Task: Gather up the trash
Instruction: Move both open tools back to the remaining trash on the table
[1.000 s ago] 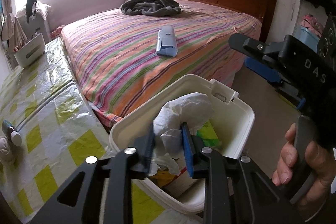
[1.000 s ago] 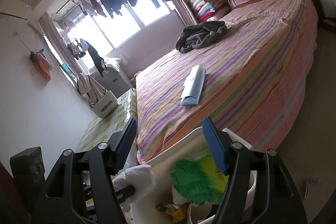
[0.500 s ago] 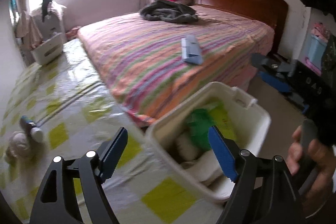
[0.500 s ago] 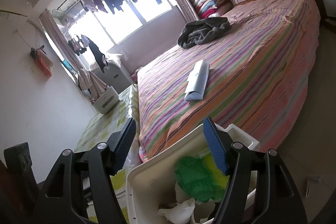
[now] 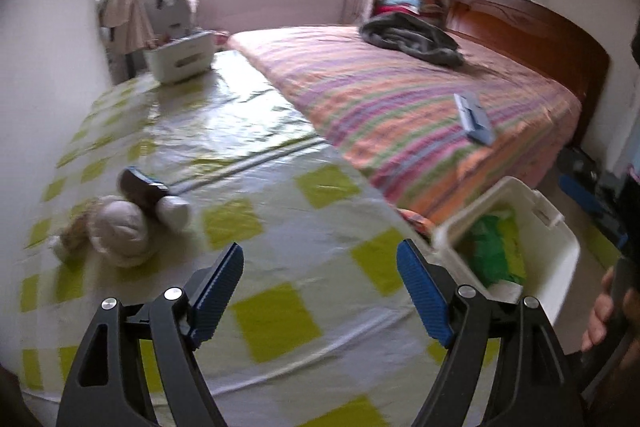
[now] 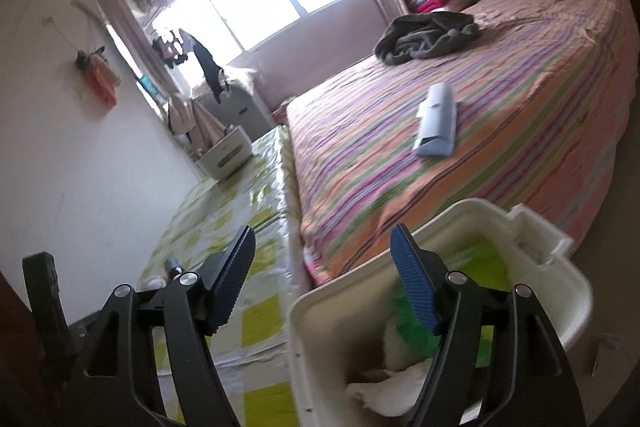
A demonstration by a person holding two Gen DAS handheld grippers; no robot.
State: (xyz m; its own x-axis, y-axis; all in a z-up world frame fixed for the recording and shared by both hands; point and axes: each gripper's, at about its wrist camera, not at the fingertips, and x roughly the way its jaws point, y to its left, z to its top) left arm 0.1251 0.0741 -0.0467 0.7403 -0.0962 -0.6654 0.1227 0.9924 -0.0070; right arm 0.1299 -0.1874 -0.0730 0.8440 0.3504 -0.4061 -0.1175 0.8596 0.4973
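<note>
On table (image 5: 280, 195), one bin (image 5: 556, 247), one bottle (image 5: 152, 195)

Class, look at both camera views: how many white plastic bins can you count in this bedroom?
2. One white bin sits at the near corner of the checked table, holding green and white trash. The other bin stands at the table's far end, by the window. More may be out of view.
</note>
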